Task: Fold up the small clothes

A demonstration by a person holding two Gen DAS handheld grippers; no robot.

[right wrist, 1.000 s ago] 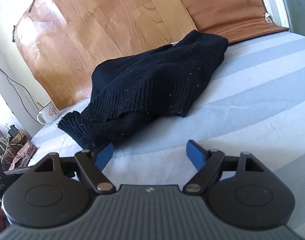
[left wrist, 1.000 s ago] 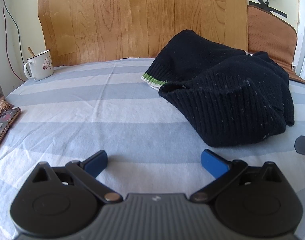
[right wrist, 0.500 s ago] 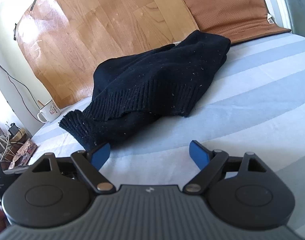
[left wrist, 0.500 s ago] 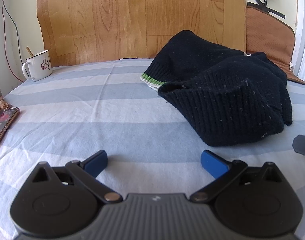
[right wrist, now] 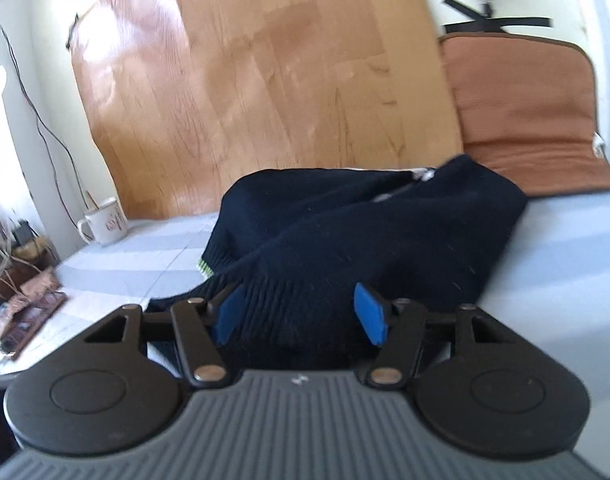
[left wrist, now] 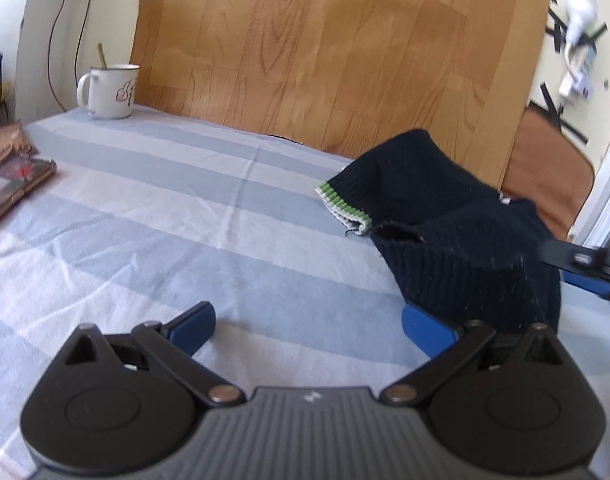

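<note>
A crumpled black knit sweater (left wrist: 457, 236) with a green-and-white striped cuff (left wrist: 341, 206) lies on the striped bedsheet (left wrist: 185, 216), right of centre. My left gripper (left wrist: 309, 328) is open and empty, low over the sheet, its right finger beside the sweater's near ribbed edge. My right gripper (right wrist: 301, 314) is open, its blue pads (right wrist: 371, 312) on either side of the sweater's (right wrist: 365, 232) ribbed hem, not closed on it. The right gripper also shows at the right edge of the left wrist view (left wrist: 585, 268).
A white enamel mug (left wrist: 109, 92) with a spoon stands at the far left by the wooden headboard panel (left wrist: 325, 52). A brown cushion (right wrist: 525, 120) leans at the back right. Books and clutter (left wrist: 9, 184) lie at the bed's left edge.
Both grippers have swung and moved toward the sweater. The right gripper has advanced until its open jaws straddle the ribbed hem. The left gripper has turned left and closed in on the near edge.
</note>
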